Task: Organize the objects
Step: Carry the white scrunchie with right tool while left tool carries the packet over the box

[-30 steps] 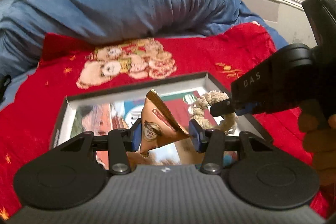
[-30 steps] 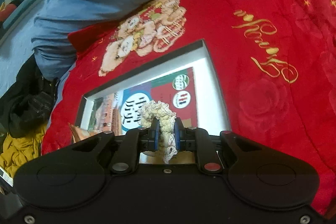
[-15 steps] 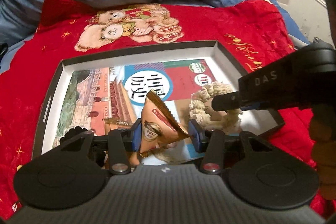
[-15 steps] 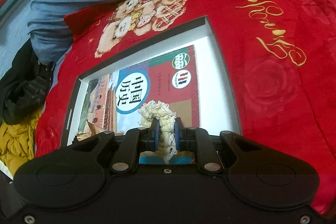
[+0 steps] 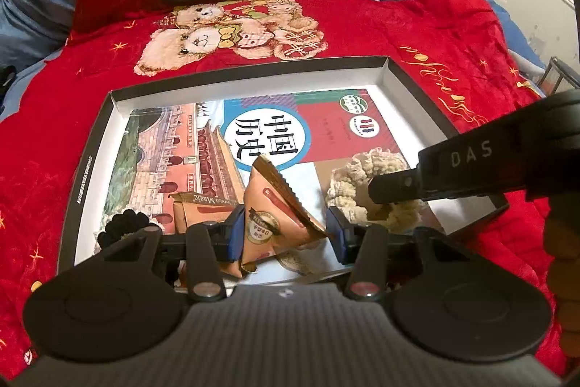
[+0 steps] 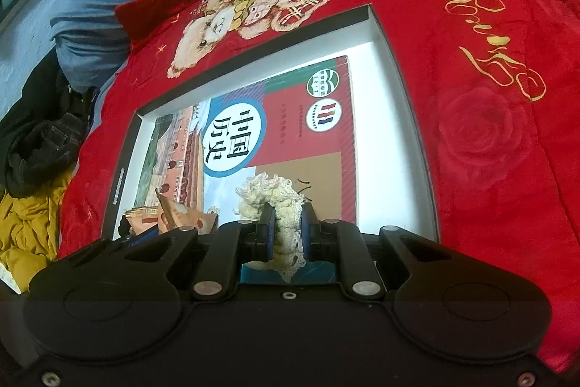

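Left wrist view is showing the left gripper (image 5: 282,234) pinching a light, crinkly orange foil sachet (image 5: 275,220) over the shallow black-rimmed box (image 5: 393,75); the right gripper (image 6: 286,234) is squeezing a soft cream lace scrunchie (image 6: 279,205), easily compressed.

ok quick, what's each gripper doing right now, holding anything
left gripper: shut on the orange snack packet, over the box.
right gripper: shut on the cream lace scrunchie, over the same box.
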